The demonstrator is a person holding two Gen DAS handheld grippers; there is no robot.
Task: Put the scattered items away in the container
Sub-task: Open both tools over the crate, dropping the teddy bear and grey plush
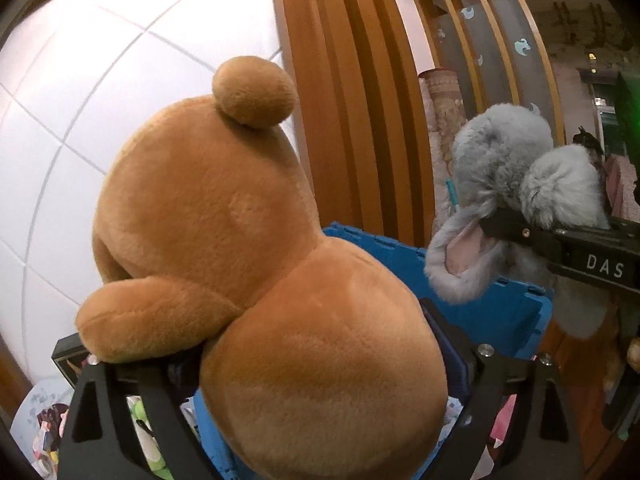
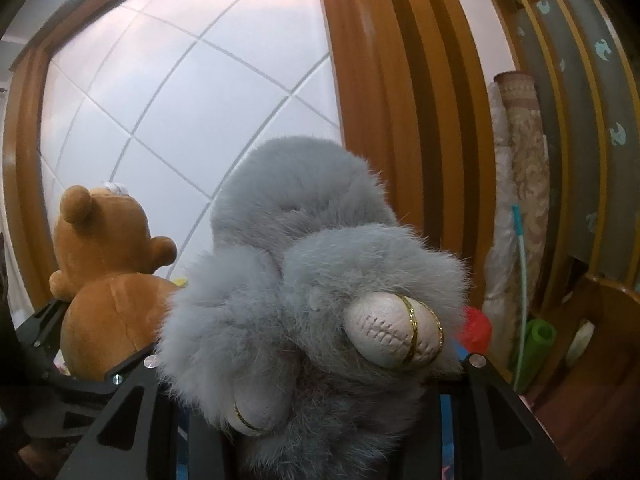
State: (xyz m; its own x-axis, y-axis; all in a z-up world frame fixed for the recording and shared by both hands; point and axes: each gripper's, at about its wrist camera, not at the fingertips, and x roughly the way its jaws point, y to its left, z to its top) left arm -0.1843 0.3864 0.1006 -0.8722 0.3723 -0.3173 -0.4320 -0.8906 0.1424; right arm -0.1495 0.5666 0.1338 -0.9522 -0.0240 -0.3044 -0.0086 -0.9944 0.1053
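Observation:
A brown teddy bear (image 1: 224, 220) fills the wide gap of my left gripper (image 1: 288, 356), whose pads press its lower body; one arm lies over the left finger (image 1: 96, 392). The bear hangs above a blue plastic crate (image 1: 500, 320), with small items dimly visible inside below. To the right, my right gripper (image 1: 520, 234) is shut on a grey fluffy plush toy (image 1: 500, 168), also over the crate's far side. In the right wrist view that grey plush toy (image 2: 280, 260) bulges out of my right gripper (image 2: 312, 360), feet towards the camera. The bear (image 2: 104, 240) and my left gripper (image 2: 92, 340) show at left.
A white panelled door (image 2: 160, 100) with an orange wooden frame (image 2: 380, 120) stands close ahead. A rolled patterned rug (image 2: 520, 168) and a green foam roll (image 2: 540, 334) lean at the right beside a wooden shelf (image 1: 460, 8). Small toys lie at the lower left (image 1: 44, 428).

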